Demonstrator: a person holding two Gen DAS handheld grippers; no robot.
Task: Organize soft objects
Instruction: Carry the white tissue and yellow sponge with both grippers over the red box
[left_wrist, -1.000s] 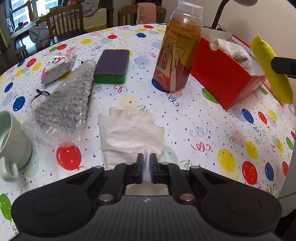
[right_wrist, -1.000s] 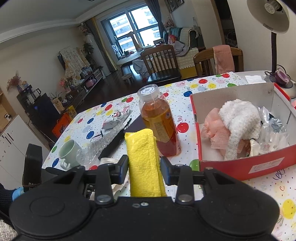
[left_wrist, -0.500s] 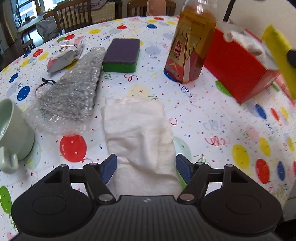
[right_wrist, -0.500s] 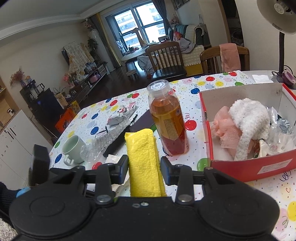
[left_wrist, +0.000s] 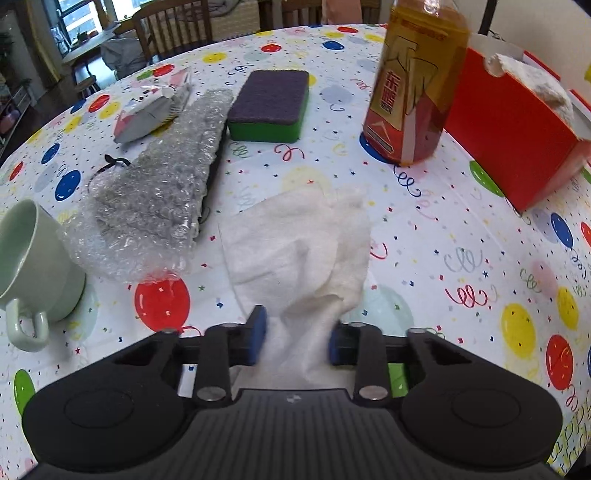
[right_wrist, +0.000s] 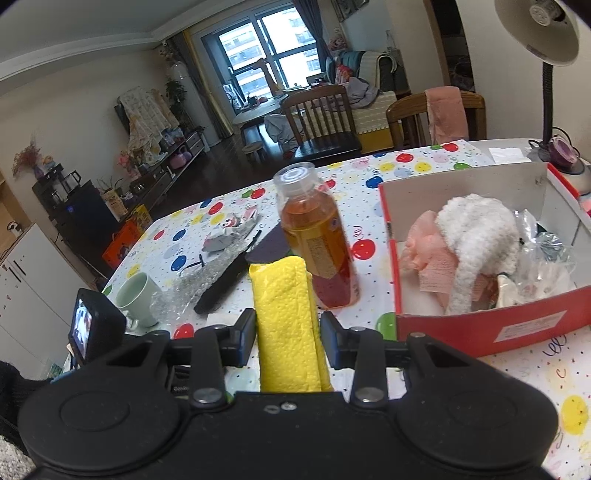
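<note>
1. The left claw (left_wrist: 297, 341) tilts steeply down over the desk (left_wrist: 461, 240), which is covered in a balloon-print cloth. Its blue-padded jaws are closing around the near end of a crumpled white cloth (left_wrist: 299, 240); whether the pads press the cloth yet cannot be told.
2. The right claw (right_wrist: 288, 338) points forward and somewhat down, its jaws clamped on a folded yellow textured cloth (right_wrist: 286, 325).
3. The white cloth is soft and wrinkled. It lies on the desk with its long axis running away from the left claw toward a plastic bottle of amber tea (left_wrist: 413, 85).
4. The yellow cloth is a dimpled, oblong fold. It sticks forward out of the right claw, pointing toward the bottle.
5. An open red cardboard box (right_wrist: 491, 328) sits right of the bottle. It holds a fluffy white knit piece (right_wrist: 476, 240), a pink ruffled cloth (right_wrist: 424, 251) and clear crinkled plastic (right_wrist: 546, 254).
6. Left of the white cloth lie a sheet of clear bubble wrap (left_wrist: 159, 192), a rectangular purple-and-green sponge (left_wrist: 271, 105) and a pale green ceramic mug (left_wrist: 33, 273).
</note>
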